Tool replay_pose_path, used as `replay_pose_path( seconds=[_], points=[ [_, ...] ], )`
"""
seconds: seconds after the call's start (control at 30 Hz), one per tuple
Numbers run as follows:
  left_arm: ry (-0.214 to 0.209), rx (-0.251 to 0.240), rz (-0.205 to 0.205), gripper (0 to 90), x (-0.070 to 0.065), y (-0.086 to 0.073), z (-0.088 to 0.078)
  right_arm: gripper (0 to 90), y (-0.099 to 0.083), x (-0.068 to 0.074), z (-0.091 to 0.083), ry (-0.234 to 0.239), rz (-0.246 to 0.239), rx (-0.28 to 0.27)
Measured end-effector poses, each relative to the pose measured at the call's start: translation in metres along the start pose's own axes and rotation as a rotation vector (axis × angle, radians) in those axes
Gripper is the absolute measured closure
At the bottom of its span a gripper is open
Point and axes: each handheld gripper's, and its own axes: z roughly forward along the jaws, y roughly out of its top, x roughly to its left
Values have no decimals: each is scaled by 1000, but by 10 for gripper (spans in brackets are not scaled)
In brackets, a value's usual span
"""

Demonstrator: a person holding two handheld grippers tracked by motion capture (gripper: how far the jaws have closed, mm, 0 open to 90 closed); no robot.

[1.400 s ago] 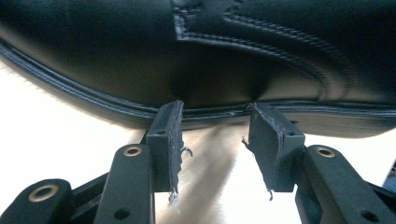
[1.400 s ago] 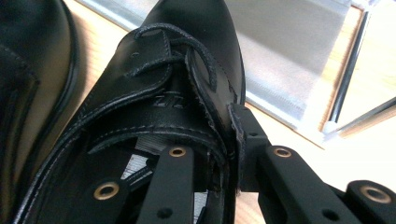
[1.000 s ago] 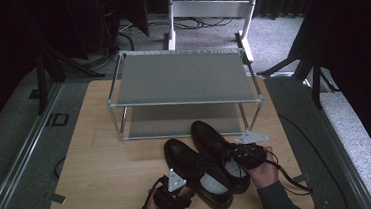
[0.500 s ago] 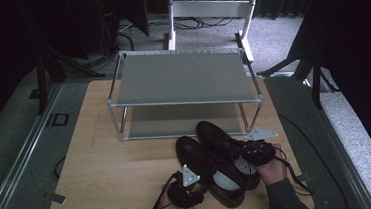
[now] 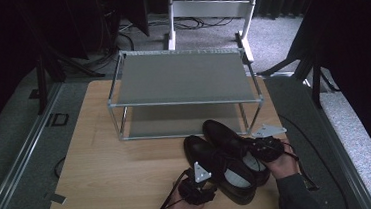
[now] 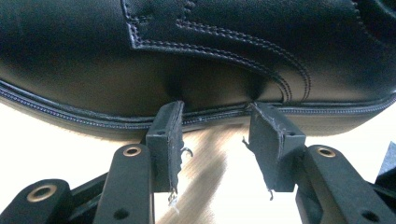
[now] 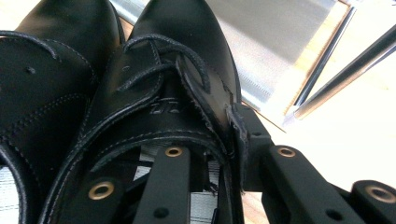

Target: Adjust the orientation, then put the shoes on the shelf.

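Dim carpeted room, pale wooden surface (image 5: 109,175) with a metal shoe rack (image 5: 184,79): my right claw (image 7: 219,154) clamps one black shoe's (image 7: 177,79) side, its jaws lately easing, my left claw (image 6: 217,140) spread against the other shoe (image 6: 140,56).

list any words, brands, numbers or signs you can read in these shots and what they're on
There is no text that can be read.
Embossed mark on the right shoe, on the leather just below the laces in the right gripper view: a few raised characters, too blurred and low in contrast to read.
Left shoe, shelf rack and wooden table: no lettering or labels show.
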Motion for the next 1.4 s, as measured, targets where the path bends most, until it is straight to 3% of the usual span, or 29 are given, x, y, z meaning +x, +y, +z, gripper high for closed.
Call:
replay_pose_path(
  seconds=[0.07,0.17,0.53,0.77,1.13,1.4],
  points=[
    [-11,0,7,548,2,-1,-1,751,0,0,0,0,0,1],
    [11,-6,12,525,4,-3,-6,710,-2,-1,-1,5,10,-1],
    [89,-44,-39,513,34,-10,-34,580,-9,-8,-16,30,45,-12],
    [131,-52,-66,511,49,-17,-47,553,-12,-8,-29,37,76,-24],
    [159,-47,-77,510,57,-23,-52,543,-13,-4,-48,74,138,-50],
    [164,-48,-79,510,58,-24,-54,534,-12,6,-59,93,138,-40]
  ],
)
